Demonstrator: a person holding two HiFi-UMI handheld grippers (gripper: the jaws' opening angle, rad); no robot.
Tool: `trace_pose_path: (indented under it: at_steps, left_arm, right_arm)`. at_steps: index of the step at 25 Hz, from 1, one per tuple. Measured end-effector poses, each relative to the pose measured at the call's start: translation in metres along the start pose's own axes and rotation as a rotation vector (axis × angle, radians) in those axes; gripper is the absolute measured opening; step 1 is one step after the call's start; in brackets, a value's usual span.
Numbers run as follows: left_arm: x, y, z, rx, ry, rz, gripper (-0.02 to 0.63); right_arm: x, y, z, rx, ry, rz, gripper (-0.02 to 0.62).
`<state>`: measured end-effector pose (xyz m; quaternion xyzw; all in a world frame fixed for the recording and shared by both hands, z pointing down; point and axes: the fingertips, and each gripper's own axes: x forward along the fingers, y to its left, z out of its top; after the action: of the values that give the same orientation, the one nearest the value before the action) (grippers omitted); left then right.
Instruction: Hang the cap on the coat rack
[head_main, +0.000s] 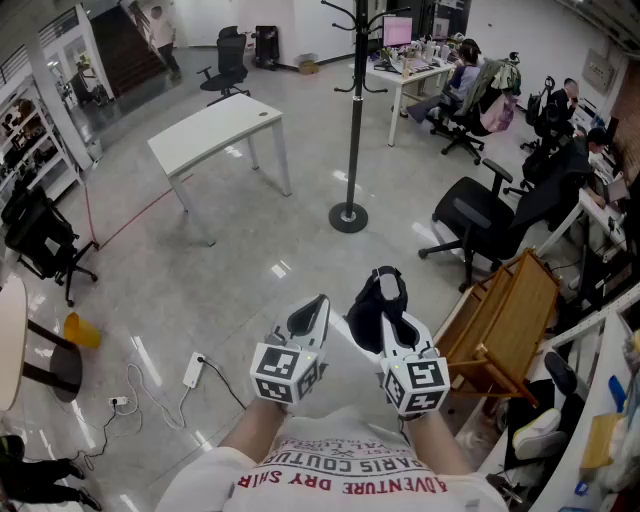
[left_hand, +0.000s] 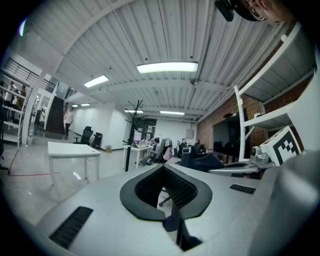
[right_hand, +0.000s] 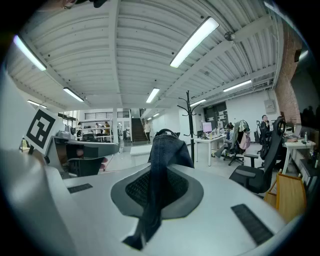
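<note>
Here, one cap (head_main: 384, 302), one coat rack (head_main: 356, 110)

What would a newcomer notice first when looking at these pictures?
First, the dark blue cap clamped in the shut right gripper, low in the head view's middle. Next, the tall black coat rack standing alone on the glossy floor ahead, a white table to its left.

White table (head_main: 215, 130) far ahead-left of the left tongs (head_main: 312, 308); power strip (head_main: 193, 370) just left of them; black office chair (head_main: 478, 212) right of the right tongs (head_main: 392, 310).
</note>
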<state>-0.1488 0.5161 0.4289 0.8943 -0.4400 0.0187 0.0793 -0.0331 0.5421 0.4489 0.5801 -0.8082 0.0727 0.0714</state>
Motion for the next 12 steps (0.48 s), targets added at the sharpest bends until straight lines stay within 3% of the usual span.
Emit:
trace_pose_path:
  at_steps: [12]
  left_arm:
    - [0.0014, 0.0009, -0.0013, -0.022, -0.013, 0.013, 0.005]
  right_arm:
    - [0.0004, -0.0032, 0.0024, -0.038, -0.002, -0.005, 0.018]
